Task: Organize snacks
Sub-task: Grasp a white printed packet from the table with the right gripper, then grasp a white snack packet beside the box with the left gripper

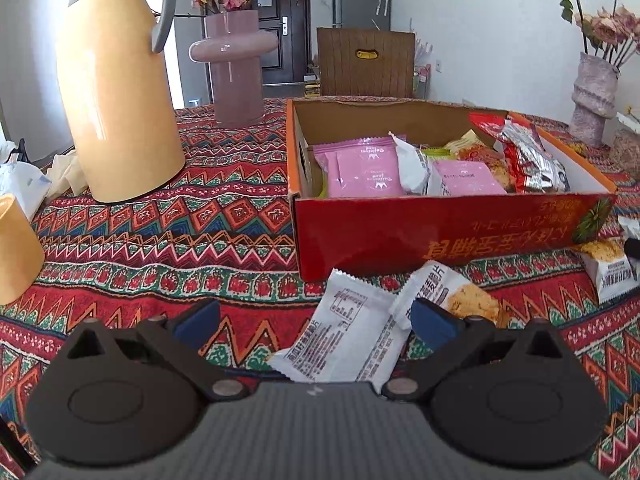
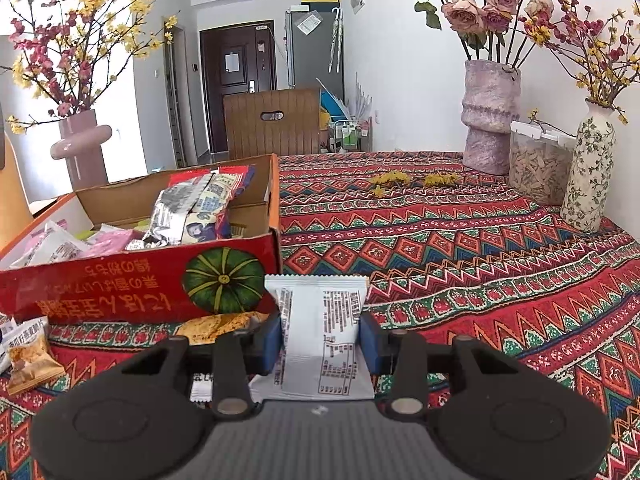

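A red cardboard box (image 1: pixel 440 236) holds pink, white, red and silver snack packets; it also shows in the right wrist view (image 2: pixel 120 280). My left gripper (image 1: pixel 316 320) is open and empty, low over two white cracker packets (image 1: pixel 352 332) lying in front of the box. My right gripper (image 2: pixel 320 340) is shut on a white snack packet (image 2: pixel 320 320), held near the box's front right corner. More cracker packets lie on the cloth: one by the box's right end (image 1: pixel 608 268), one at the left of the right wrist view (image 2: pixel 28 356).
A yellow thermos jug (image 1: pixel 116 92) and a pink vase (image 1: pixel 236 68) stand left of the box. A yellow cup (image 1: pixel 16 248) is at the left edge. Vases (image 2: pixel 490 116) (image 2: pixel 588 172) and a seed jar (image 2: pixel 538 160) stand at the far right. A wooden chair (image 2: pixel 272 124) is behind the table.
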Motion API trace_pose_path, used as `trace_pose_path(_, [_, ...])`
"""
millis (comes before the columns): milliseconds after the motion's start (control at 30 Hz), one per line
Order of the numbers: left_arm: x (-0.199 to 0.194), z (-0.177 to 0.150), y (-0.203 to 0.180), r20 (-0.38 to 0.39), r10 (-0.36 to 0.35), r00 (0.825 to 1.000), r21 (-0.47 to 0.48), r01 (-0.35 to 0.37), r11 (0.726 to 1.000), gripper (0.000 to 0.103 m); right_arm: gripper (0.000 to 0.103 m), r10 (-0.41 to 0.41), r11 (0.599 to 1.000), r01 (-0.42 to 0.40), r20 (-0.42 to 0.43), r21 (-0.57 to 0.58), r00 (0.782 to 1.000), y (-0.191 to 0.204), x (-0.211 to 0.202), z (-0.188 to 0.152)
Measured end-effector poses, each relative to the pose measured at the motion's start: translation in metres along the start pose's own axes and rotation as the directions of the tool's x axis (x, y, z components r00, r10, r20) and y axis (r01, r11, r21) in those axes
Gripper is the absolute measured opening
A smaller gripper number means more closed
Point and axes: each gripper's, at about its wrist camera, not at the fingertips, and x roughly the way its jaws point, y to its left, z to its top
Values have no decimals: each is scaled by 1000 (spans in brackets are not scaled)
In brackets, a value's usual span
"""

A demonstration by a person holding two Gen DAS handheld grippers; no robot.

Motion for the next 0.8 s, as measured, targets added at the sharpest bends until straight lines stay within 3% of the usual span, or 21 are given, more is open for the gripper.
trace_pose_path(133, [3,-4,-4,-29,5,1000,58,-4,998,103,40,-5,1000,5,-2,21,1000,-4,3,-2])
trace_pose_path(367, [19,-3,-10,-79,2,997,76,4,997,100,40,0,1000,0,4,29,1000,-5,1,-5])
trace_pose_path(433, [20,0,-11,-83,-12,996,77,19,997,94,40,1,999,-1,4,33,1000,-5,2,-5])
trace_pose_path(600, [21,6,-12,-93,-102,990,56,107,993,54,40,4,999,-4,5,39,1000,-5,2,-5])
trace_pose_path(800, [17,2,-13,-78,-112,991,33,115,993,50,40,9,999,-9,4,42,1000,-6,2,-6])
